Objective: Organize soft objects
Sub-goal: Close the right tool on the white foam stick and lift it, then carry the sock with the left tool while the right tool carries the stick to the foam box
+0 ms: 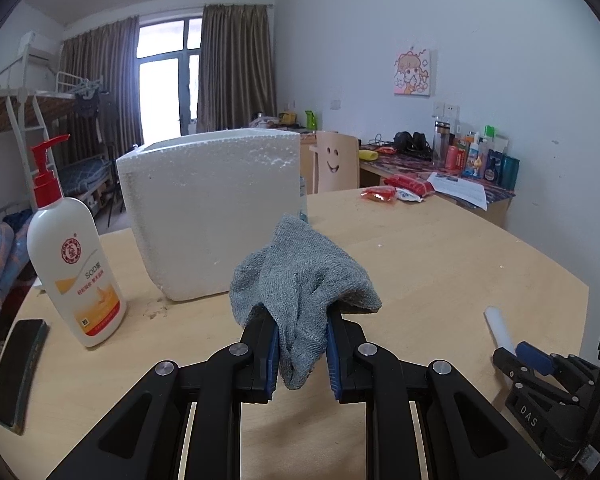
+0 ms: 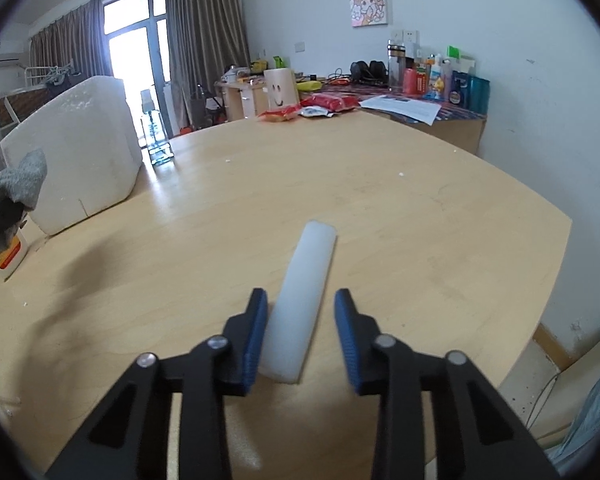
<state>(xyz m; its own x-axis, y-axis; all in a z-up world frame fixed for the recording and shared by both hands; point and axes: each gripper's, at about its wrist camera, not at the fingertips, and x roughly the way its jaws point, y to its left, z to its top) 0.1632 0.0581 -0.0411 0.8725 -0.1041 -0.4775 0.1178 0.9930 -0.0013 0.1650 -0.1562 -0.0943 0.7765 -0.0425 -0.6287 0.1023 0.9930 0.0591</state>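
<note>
My left gripper (image 1: 301, 320) is shut on a grey knitted cloth (image 1: 300, 280) and holds it above the wooden table (image 1: 440, 264), just in front of a white foam box (image 1: 212, 208). The cloth also shows at the left edge of the right wrist view (image 2: 20, 180). My right gripper (image 2: 302, 300) is open, its jaws on either side of a white foam stick (image 2: 300, 304) that lies on the table (image 2: 420, 200). The stick's near end sits between the fingers, close to the left one. The stick also shows in the left wrist view (image 1: 500, 328).
A white lotion bottle with a red pump (image 1: 74, 264) stands left of the foam box. A dark flat object (image 1: 18, 368) lies at the table's left edge. Red snack packets (image 2: 312, 106) lie at the far side. A cluttered desk (image 2: 420, 92) stands beyond.
</note>
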